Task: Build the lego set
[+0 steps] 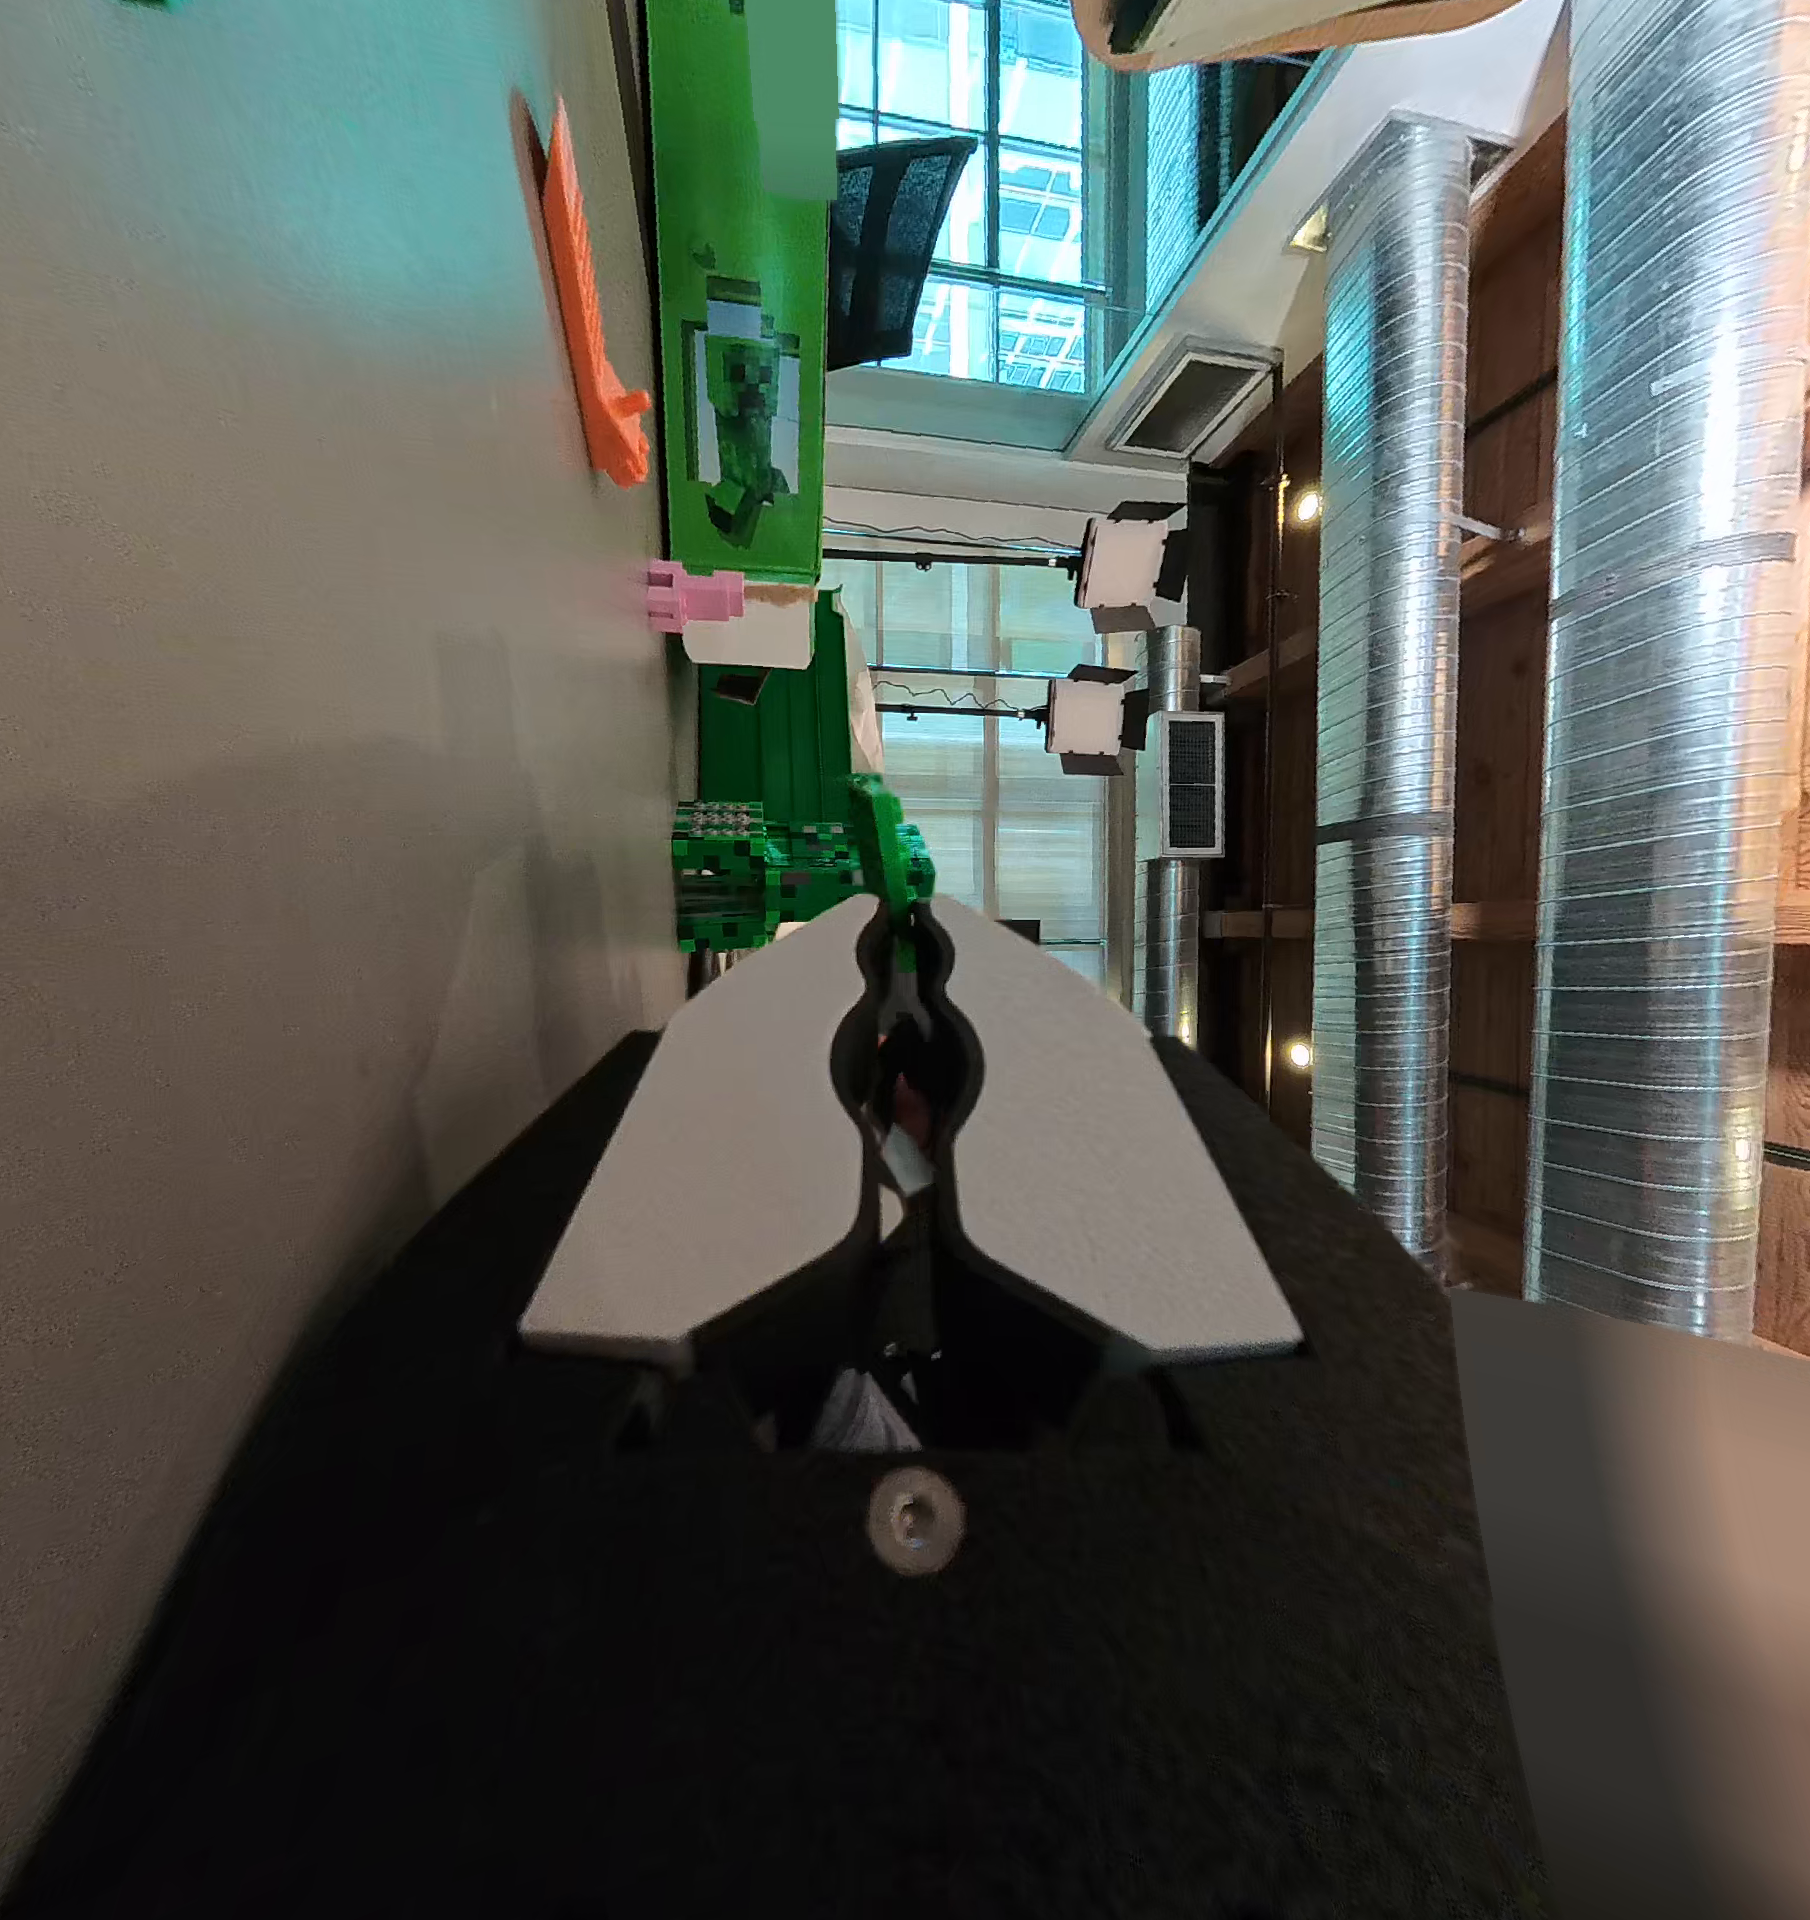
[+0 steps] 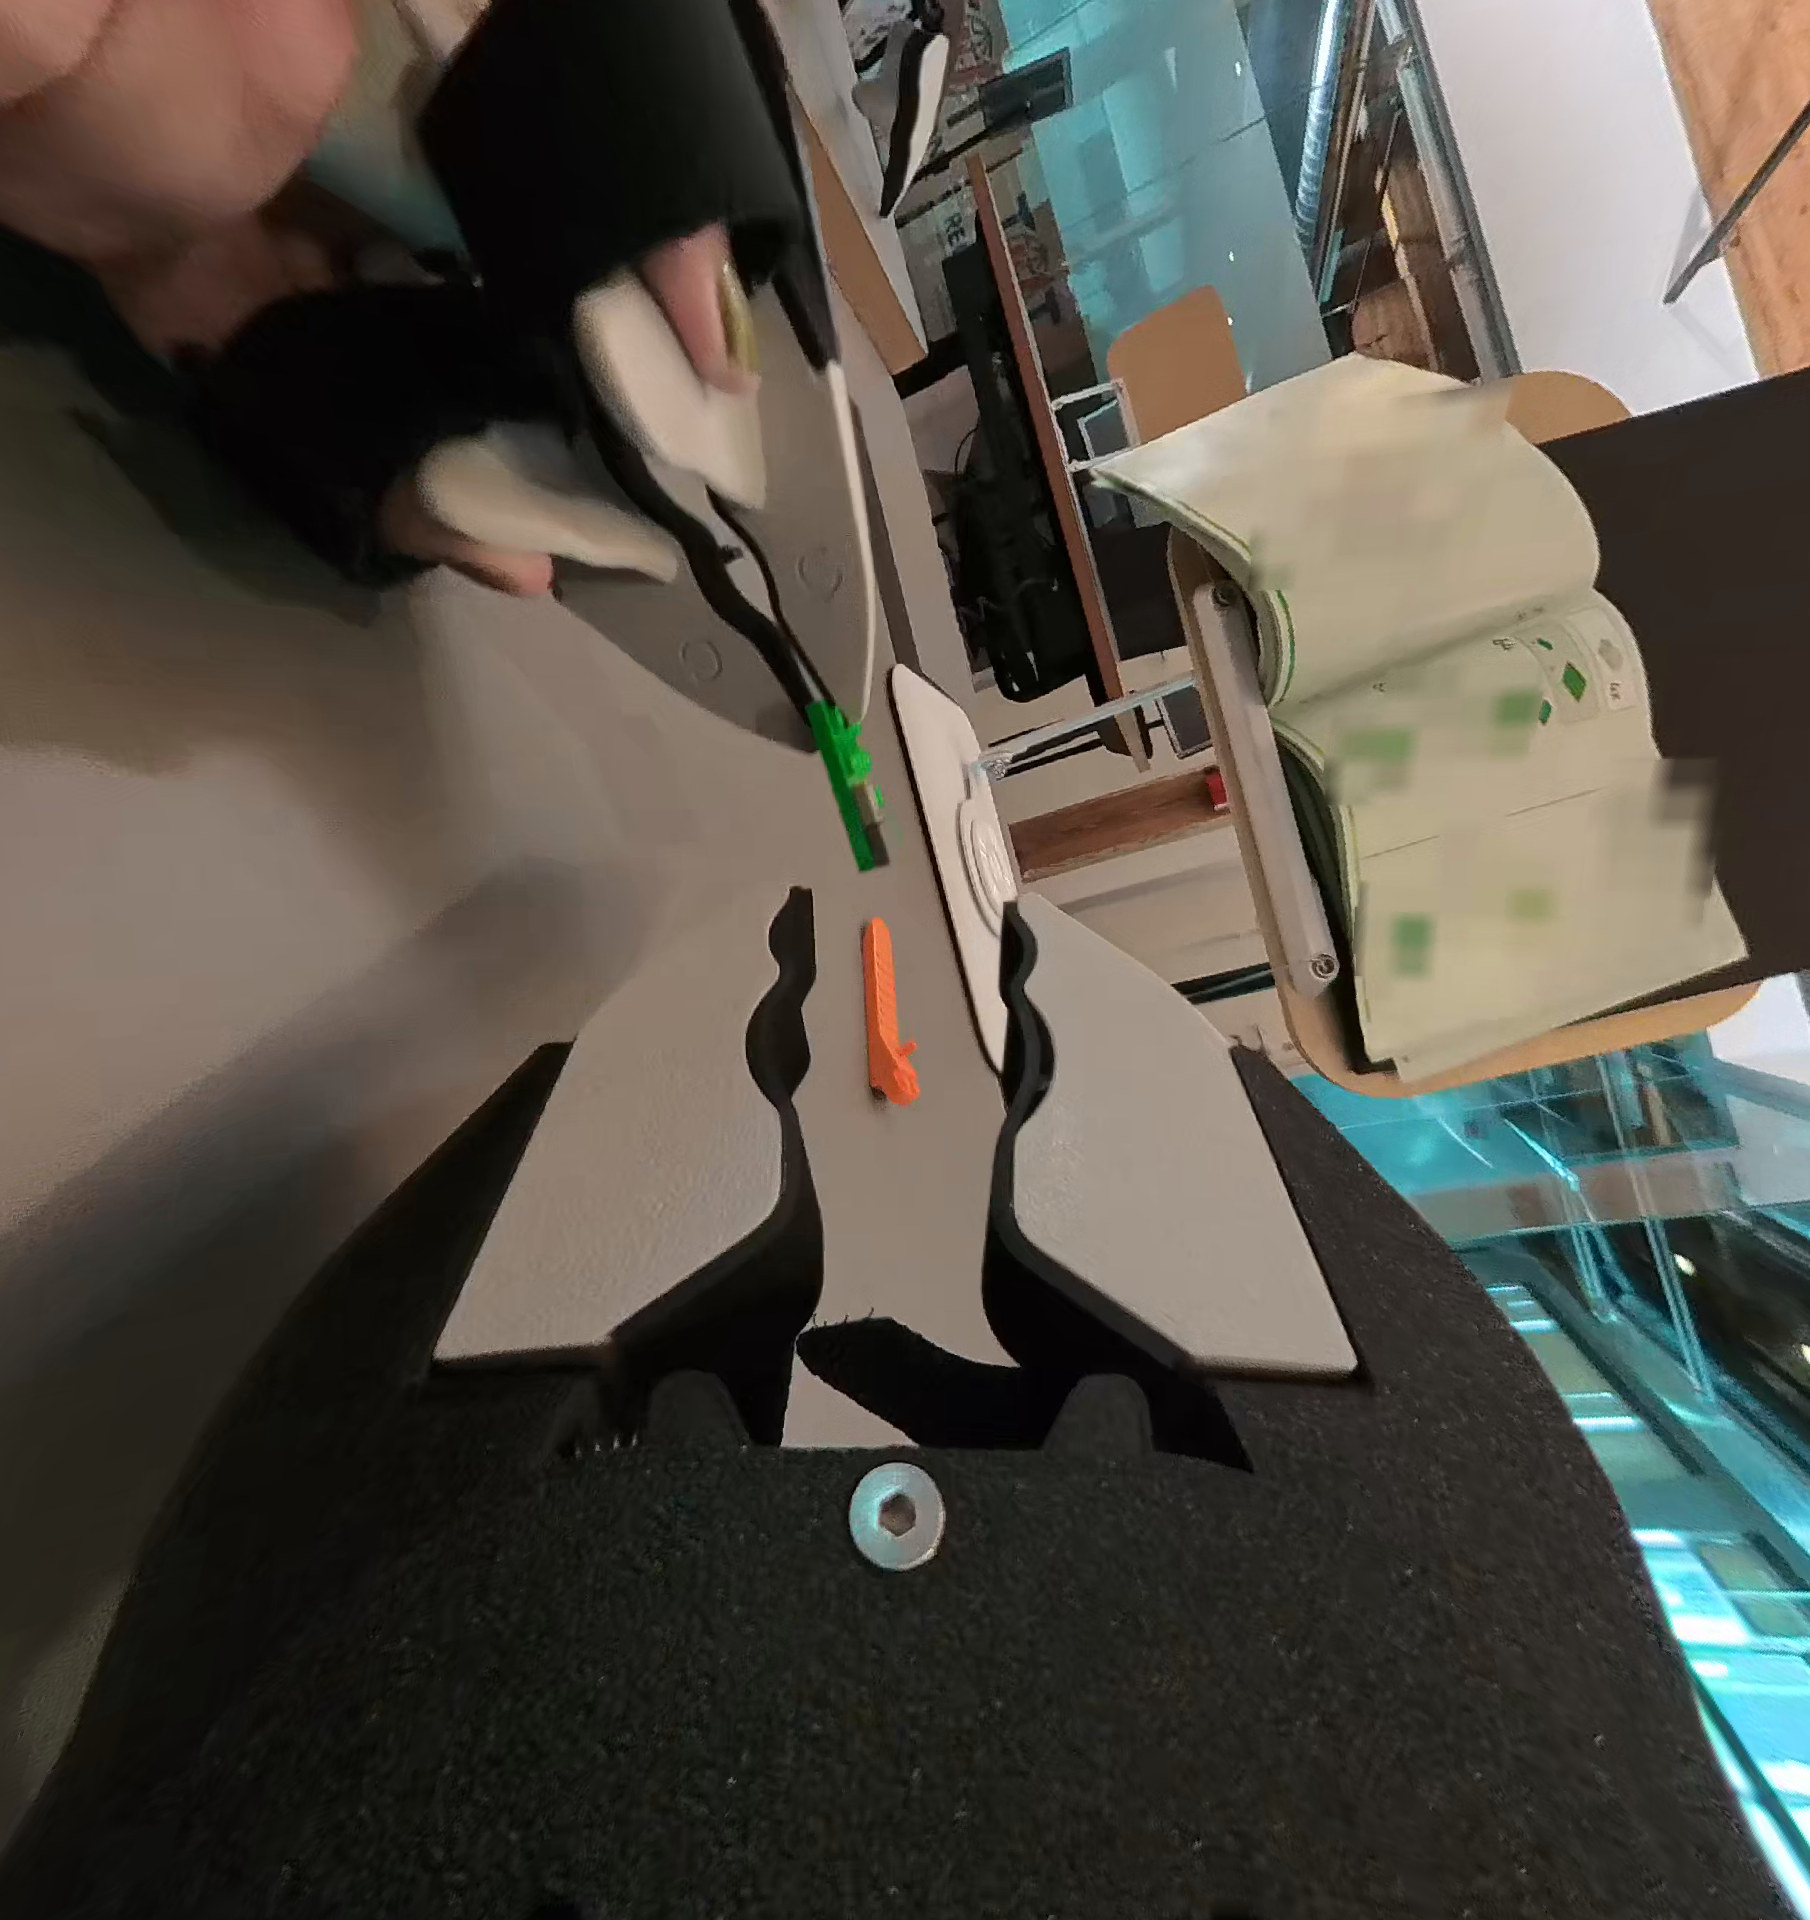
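Note:
My left gripper (image 1: pixel 901 914) is shut on a thin green lego plate piece (image 1: pixel 880 842) that sticks out past its tips. Beyond it a part-built green blocky lego model (image 1: pixel 745 878) stands on the grey table (image 1: pixel 257 623). My right gripper (image 2: pixel 906 914) is open and empty, low over the table. An orange brick separator (image 2: pixel 885 1013) lies on the table between its fingers. In the right wrist view the left gripper (image 2: pixel 823 707) shows farther off, held by a hand, with the green piece (image 2: pixel 847 774) in its tips.
The green lego box (image 1: pixel 745 312) stands at the table's far edge, with a small pink lego piece (image 1: pixel 688 601) and the orange separator (image 1: pixel 589 312) near it. A white round plate (image 2: pixel 948 790) lies past the separator. An open instruction booklet (image 2: pixel 1452 727) rests on a wooden stand. Only a small space, under 4 cm, lies between the two pairs of fingers.

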`<control>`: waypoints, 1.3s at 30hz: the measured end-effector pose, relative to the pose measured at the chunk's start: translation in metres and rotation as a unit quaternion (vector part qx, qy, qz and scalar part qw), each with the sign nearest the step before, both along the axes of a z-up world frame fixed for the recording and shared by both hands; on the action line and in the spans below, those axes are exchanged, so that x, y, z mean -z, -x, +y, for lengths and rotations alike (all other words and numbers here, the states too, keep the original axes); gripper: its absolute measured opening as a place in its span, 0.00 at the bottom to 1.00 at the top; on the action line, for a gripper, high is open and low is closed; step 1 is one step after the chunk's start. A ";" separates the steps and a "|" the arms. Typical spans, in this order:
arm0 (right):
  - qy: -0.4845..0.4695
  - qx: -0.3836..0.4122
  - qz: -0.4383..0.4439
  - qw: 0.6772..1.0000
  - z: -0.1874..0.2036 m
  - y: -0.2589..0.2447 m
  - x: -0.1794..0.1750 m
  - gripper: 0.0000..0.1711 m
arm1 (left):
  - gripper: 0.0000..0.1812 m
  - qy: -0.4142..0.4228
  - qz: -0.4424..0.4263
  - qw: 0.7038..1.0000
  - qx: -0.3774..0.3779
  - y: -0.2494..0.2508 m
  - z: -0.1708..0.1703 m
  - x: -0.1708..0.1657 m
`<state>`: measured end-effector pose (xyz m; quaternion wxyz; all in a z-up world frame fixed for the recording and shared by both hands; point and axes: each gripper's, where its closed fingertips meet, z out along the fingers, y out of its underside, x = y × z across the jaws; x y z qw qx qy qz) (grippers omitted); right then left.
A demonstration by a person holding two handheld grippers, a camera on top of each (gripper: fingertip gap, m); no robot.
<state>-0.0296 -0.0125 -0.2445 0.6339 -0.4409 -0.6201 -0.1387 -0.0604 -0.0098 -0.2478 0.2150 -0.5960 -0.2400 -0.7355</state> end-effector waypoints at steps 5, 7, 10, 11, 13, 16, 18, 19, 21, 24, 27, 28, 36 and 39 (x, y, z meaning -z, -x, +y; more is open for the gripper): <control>0.028 0.019 0.053 0.998 -0.001 -0.013 -0.003 0.19 | 0.01 -0.020 -0.034 0.999 -0.003 0.013 -0.003 -0.013; 0.066 0.027 0.094 0.993 -0.001 -0.018 -0.003 0.19 | 0.02 -0.054 -0.032 0.998 -0.013 0.028 -0.008 -0.030; 0.125 0.030 0.162 0.978 -0.002 -0.021 -0.004 0.18 | 0.02 -0.127 0.011 0.991 -0.042 0.069 -0.013 -0.064; 0.144 0.028 0.179 0.973 -0.002 -0.020 -0.005 0.17 | 0.01 -0.152 0.042 0.986 -0.062 0.090 -0.012 -0.073; 0.167 0.022 0.200 0.965 -0.002 -0.015 -0.008 0.17 | 0.02 -0.200 0.111 0.970 -0.087 0.131 -0.011 -0.084; 0.204 -0.006 0.225 0.953 -0.007 0.002 -0.009 0.15 | 0.02 -0.258 0.216 0.938 -0.081 0.175 -0.009 -0.078; 0.242 -0.041 0.239 0.940 -0.015 0.019 -0.010 0.15 | 0.02 -0.326 0.200 0.921 -0.066 0.189 -0.015 -0.081; 0.256 -0.053 0.247 0.933 -0.018 0.027 -0.010 0.15 | 0.02 -0.343 0.189 0.918 -0.062 0.193 -0.016 -0.079; 0.274 -0.086 0.255 0.923 -0.024 0.043 -0.012 0.15 | 0.02 -0.371 0.182 0.909 -0.051 0.196 -0.020 -0.073; 0.291 -0.129 0.250 0.915 -0.032 0.066 -0.010 0.15 | 0.02 -0.386 0.187 0.903 -0.026 0.193 -0.023 -0.067; 0.289 -0.166 0.251 0.909 -0.035 0.088 -0.013 0.14 | 0.02 -0.396 0.179 0.901 -0.011 0.189 -0.025 -0.064; 0.287 -0.175 0.251 0.908 -0.035 0.094 -0.014 0.14 | 0.02 -0.397 0.172 0.902 -0.008 0.189 -0.026 -0.064; 0.188 -0.174 0.225 0.940 -0.022 0.134 -0.026 0.12 | 0.02 -0.352 0.117 0.928 -0.033 0.187 -0.016 -0.069; 0.153 -0.210 0.212 0.942 -0.034 0.154 -0.046 0.13 | 0.01 -0.331 0.087 0.939 -0.041 0.181 -0.015 -0.075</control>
